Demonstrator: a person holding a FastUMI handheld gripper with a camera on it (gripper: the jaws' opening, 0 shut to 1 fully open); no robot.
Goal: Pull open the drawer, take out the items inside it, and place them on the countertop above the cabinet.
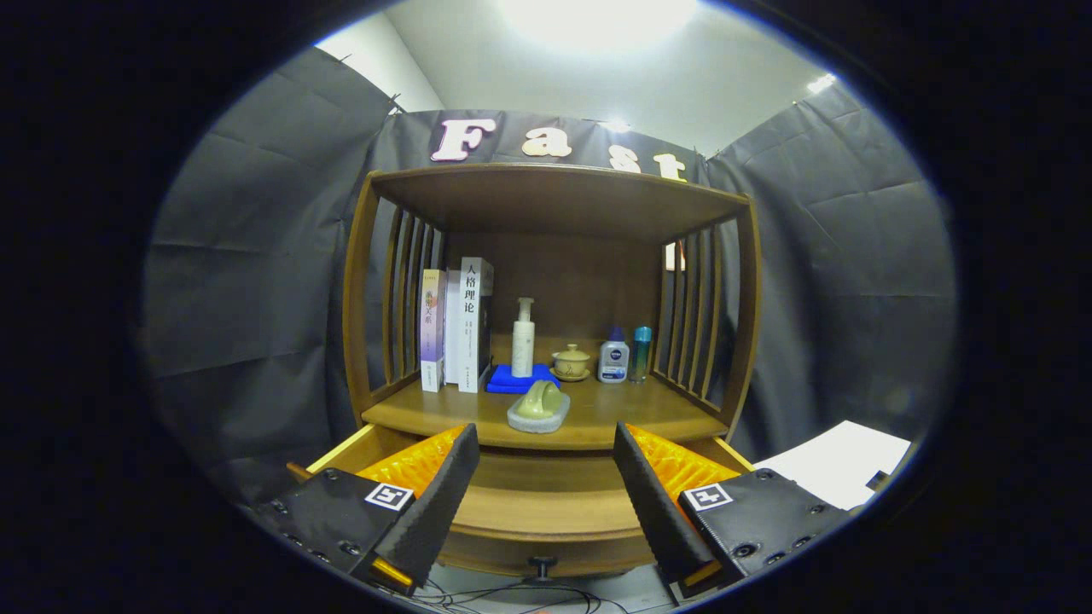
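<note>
Wooden drawer [546,503], pulled open, round dark knob | rounded green-handled brush [539,407] on countertop [597,418] above drawer | gripper [546,477] level over drawer, ridged fingers spread wide, holding nothing

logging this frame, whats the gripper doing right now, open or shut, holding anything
gripper: open, fingers spread wide, holding nothing; pulled-out drawer sits between and below them.
</note>
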